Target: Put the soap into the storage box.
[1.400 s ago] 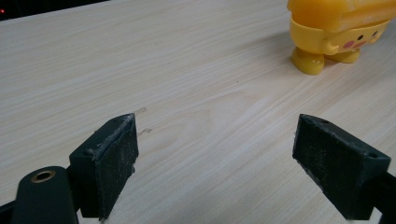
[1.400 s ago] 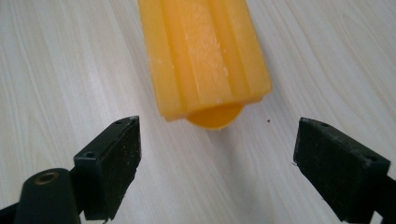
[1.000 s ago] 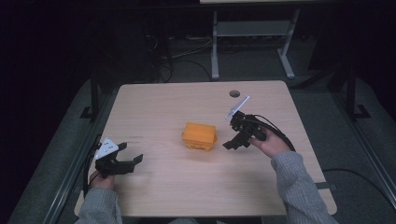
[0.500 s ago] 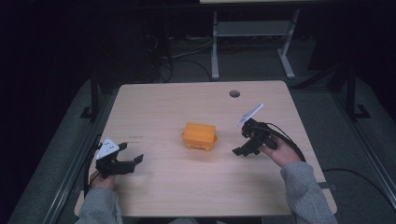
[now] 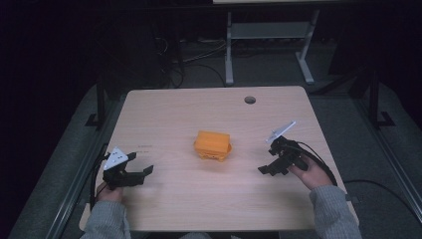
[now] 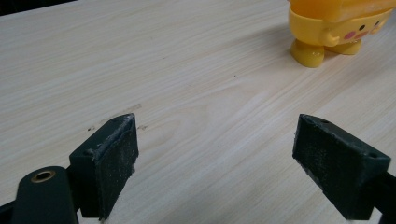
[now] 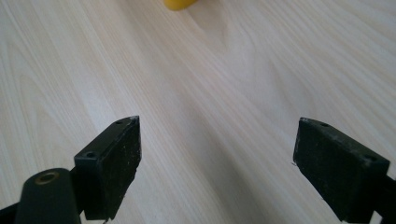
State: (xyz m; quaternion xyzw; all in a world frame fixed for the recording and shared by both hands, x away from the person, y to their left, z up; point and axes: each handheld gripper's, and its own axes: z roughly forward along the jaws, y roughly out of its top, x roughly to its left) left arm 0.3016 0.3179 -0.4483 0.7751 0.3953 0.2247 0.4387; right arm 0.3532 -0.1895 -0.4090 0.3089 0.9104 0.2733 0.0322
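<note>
An orange-yellow toy [image 5: 213,145] with little stubby feet and a pink cheek sits near the middle of the wooden table [image 5: 199,209], and the person has a gripper on either side of it, neither touching it.

The left gripper [image 5: 139,172] rests low at its own near corner, jaws spread wide with nothing between them; the toy lies ahead of it and off to its right, well apart. In the left gripper view the toy [image 6: 336,28] stands at the upper right, past the right-hand jaw's line.

The right gripper [image 5: 267,169] is also wide open and empty, jaws pointing inward across the board. The toy lies ahead of it and a little to its left, with just a yellow edge [image 7: 180,3] at the top of the right gripper view.

I'd judge the right gripper the nearer one. The toy's long side seems to run roughly across the table, so either gripper would meet an end of it, though that is hard to tell
</note>
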